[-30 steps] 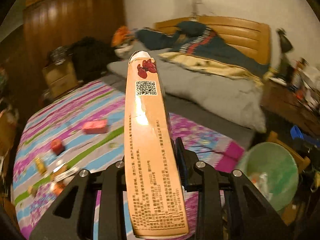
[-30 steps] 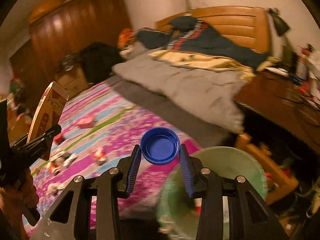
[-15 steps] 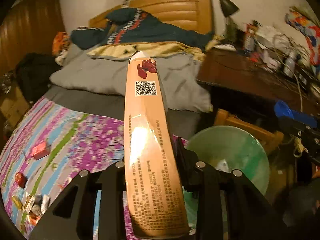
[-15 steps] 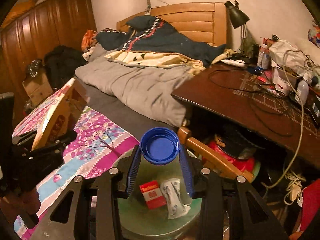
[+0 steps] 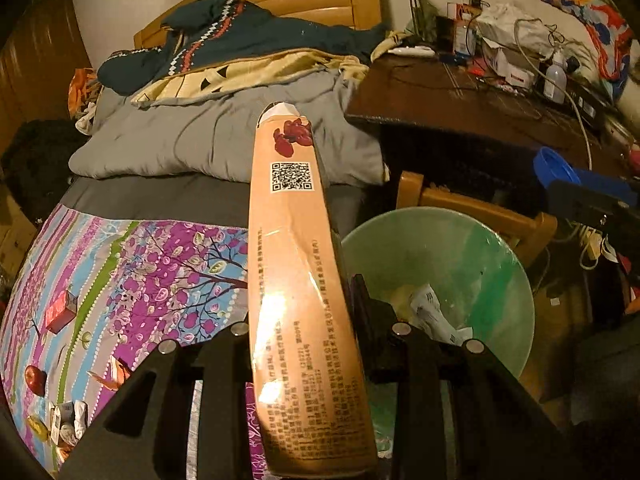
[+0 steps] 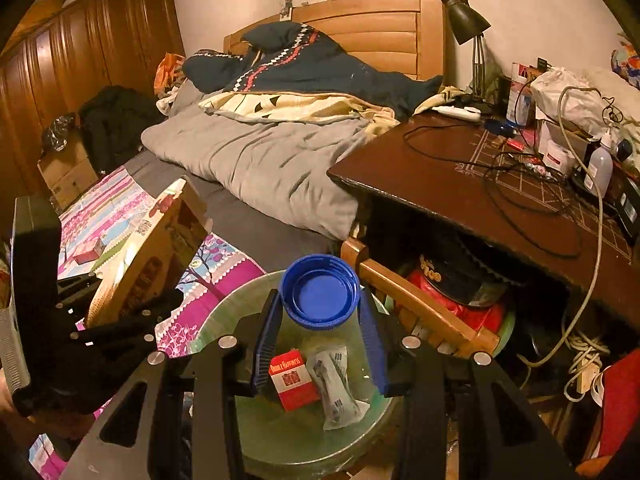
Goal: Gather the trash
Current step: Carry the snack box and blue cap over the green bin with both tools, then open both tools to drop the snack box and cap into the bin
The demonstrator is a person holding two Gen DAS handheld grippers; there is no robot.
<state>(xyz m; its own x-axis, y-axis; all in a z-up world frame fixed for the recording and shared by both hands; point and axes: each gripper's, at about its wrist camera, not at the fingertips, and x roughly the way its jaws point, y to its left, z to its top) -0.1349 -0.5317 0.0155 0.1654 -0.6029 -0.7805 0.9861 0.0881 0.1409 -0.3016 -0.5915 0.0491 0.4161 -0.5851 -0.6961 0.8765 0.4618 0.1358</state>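
Cluttered tabletop (image 6: 460,184) and wooden chair (image 6: 420,304) beside green bin (image 6: 304,440) (wrappers inside), left tongs (image 5: 304,320) clamped on creased tan carton (image 5: 296,264), right tongs (image 6: 320,320) clamped on blue cap (image 6: 320,290)

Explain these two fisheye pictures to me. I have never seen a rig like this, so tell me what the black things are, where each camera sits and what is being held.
No robot here: a person holds a two-finger gripper in each hand, and a camera on each looks out along its fingers. The black bars at the bottom of each picture are those fingers.

In the left wrist view, the left gripper clamps a flattened tan carton. In the right wrist view, the right gripper pinches a blue cap above a green bin, which already holds a red cigarette pack and a crumpled wrapper.

Small trash, including a red box, still lies on the flowered bedspread.
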